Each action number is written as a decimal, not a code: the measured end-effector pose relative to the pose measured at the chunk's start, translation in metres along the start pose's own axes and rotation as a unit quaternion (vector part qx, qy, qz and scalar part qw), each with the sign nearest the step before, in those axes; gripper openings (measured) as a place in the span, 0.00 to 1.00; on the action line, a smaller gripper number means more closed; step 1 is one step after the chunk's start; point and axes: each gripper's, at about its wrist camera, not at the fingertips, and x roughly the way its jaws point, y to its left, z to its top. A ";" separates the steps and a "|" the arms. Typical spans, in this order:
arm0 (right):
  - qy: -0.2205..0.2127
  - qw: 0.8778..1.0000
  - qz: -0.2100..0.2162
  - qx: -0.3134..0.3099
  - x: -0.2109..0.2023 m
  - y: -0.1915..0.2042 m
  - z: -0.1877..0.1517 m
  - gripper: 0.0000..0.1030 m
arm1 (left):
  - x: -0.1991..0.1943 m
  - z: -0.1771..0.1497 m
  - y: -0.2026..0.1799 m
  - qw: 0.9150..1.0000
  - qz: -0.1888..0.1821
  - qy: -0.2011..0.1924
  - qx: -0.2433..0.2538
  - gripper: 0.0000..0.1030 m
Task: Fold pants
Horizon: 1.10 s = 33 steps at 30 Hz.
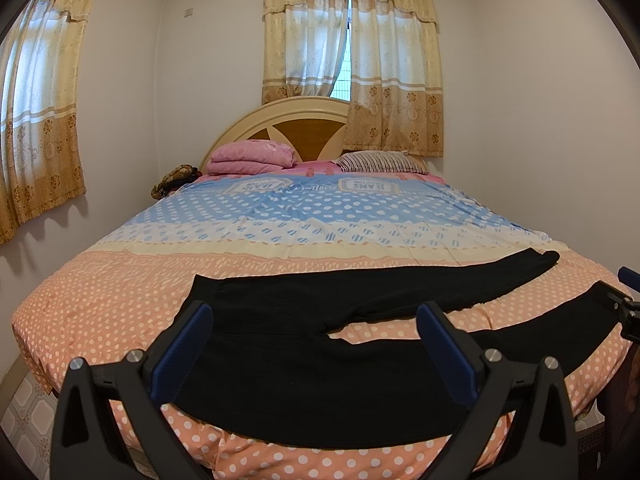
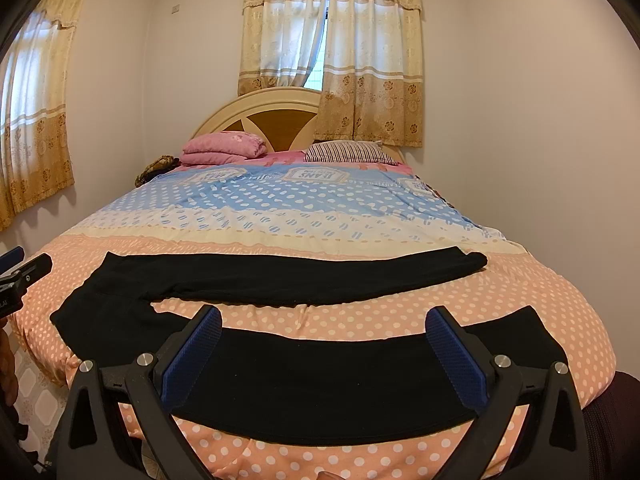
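Black pants (image 1: pixel 304 376) lie spread flat across the near end of the bed, waist to the left, two legs running right and apart in a V. My left gripper (image 1: pixel 314 316) hovers open over the waist and hip part, nothing between its blue pads. My right gripper (image 2: pixel 324 318) hangs open above the near leg (image 2: pixel 320 384); the far leg (image 2: pixel 304 276) lies behind it. The right gripper's tip shows at the right edge of the left wrist view (image 1: pixel 628 300), and the left gripper's tip at the left edge of the right wrist view (image 2: pixel 24 272).
The bed has a dotted pink, white and blue cover (image 1: pixel 320 216). A folded pink quilt (image 1: pixel 252 156) and a striped pillow (image 1: pixel 376 162) lie by the headboard (image 1: pixel 280 120). Walls close in on both sides; tiled floor (image 1: pixel 24 412) shows at lower left.
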 end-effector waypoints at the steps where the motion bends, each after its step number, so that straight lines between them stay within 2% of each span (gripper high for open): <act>1: 0.000 1.000 0.000 0.000 0.000 0.000 0.000 0.99 | 0.000 0.000 0.000 1.000 0.000 0.000 0.000 1.00; 7: 0.004 1.000 0.007 -0.002 0.002 0.001 -0.001 0.99 | 0.003 -0.002 0.001 1.000 -0.004 0.003 0.002 1.00; 10: -0.007 0.999 0.039 -0.010 0.002 -0.001 -0.003 0.99 | 0.014 -0.005 0.003 1.000 -0.009 0.010 0.015 1.00; 12: -0.017 0.998 0.055 -0.017 0.006 -0.007 -0.004 0.99 | 0.030 -0.004 0.010 0.999 0.002 0.019 0.030 1.00; 13: -0.015 0.999 0.049 -0.016 0.011 -0.012 -0.005 0.99 | 0.039 -0.003 0.016 0.999 0.013 0.025 0.041 1.00; 16: 0.013 0.999 0.046 0.007 0.034 -0.035 -0.006 0.99 | 0.070 0.007 0.047 0.997 0.040 0.042 0.056 1.00; 20: 0.046 0.998 0.032 0.021 0.065 -0.061 -0.004 0.99 | 0.122 0.028 0.101 0.991 0.094 0.066 0.066 1.00; 25: 0.090 0.994 0.021 0.054 0.111 -0.109 0.010 0.95 | 0.176 0.033 0.146 0.989 0.083 0.114 0.047 1.00; 28: 0.110 0.991 0.010 0.072 0.138 -0.138 0.023 0.83 | 0.212 0.028 0.160 0.984 0.082 0.152 0.047 0.89; 31: 0.124 0.988 0.000 0.088 0.163 -0.163 0.035 0.79 | 0.246 0.021 0.169 0.979 0.069 0.188 0.040 0.81; 33: 0.137 0.985 -0.003 0.108 0.180 -0.181 0.041 0.74 | 0.266 0.015 0.174 0.975 0.061 0.211 0.035 0.72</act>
